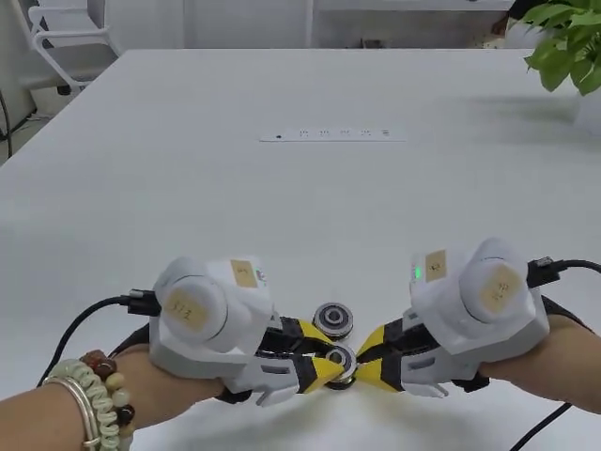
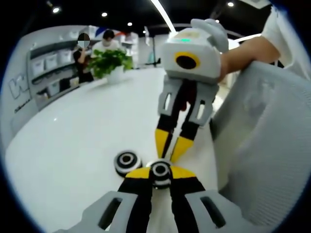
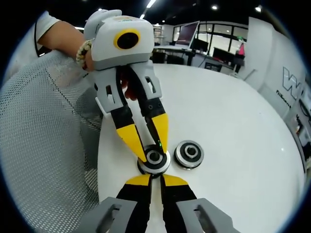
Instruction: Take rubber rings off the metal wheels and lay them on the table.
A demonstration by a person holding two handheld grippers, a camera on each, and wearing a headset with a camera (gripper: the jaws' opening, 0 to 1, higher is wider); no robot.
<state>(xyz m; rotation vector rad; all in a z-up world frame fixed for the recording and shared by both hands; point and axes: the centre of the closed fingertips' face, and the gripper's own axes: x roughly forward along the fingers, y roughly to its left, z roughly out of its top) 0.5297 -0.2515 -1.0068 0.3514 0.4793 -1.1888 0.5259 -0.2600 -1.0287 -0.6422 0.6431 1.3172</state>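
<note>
Here's the stripping step, right at the near edge of the table [image 1: 282, 216]. The left gripper [image 1: 324, 355] comes in from 9 o'clock, jaws clamped across the wheel [image 1: 340, 361] to pin it. The right gripper [image 1: 362, 358] meets it head-on from 3 o'clock, jaws drawn close together at the wheel's rim. From the right gripper view the dark rubber ring [image 3: 154, 171] looks seated on its metal hub, so by my reading nothing is off yet. Whether those right tips have actually nipped the rubber, I cannot tell. The next move calls for a bite on the ring's edge alone, then a peel away from the hub while the left side holds firm. A slip could skid the wheel across the smooth top. The second wheel [image 1: 332, 319] waits just beyond at 12 o'clock, lying flat with its ring on, close to the pair but apart from them. No loose rings lie on the table. The surface is a broad, matte white tabletop with a flush socket strip [image 1: 332, 134] far out at 12 o'clock. A leafy plant [image 1: 563, 42] stands at 2 o'clock and a white chair [image 1: 66, 42] at 10 o'clock. It is an office with ceiling spotlights.
</note>
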